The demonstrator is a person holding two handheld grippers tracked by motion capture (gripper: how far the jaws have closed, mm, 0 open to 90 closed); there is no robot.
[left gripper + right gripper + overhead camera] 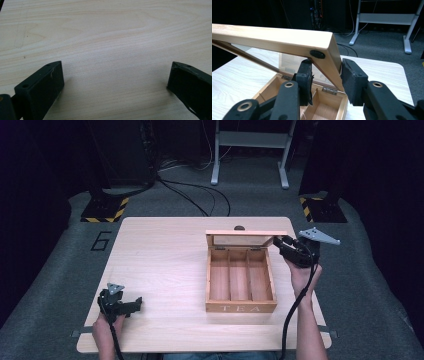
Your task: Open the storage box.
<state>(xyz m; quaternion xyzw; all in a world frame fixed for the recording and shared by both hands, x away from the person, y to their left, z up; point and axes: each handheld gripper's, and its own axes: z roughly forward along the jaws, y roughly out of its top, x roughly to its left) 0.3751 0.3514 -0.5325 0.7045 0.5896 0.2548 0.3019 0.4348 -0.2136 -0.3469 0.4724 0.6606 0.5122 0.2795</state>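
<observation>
1. The wooden tea box (pixel 240 307) sat right of centre on the desk (pixel 160 265), three compartments empty.
2. The right claw (pixel 325 80) pinched the hinged lid (pixel 287 37) at its corner edge, probably light and stiff.
3. The left claw (pixel 115 82) rested released, near the desk's front-left corner.

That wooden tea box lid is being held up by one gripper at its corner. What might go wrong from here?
The right gripper pinches only the side edge of the lid, near a corner; if that small grip slips, the lid could drop shut on the tea box. Nothing steadies the box: the left gripper rests open on the table, well away, so pushing the lid further back might slide or tip the box.
</observation>
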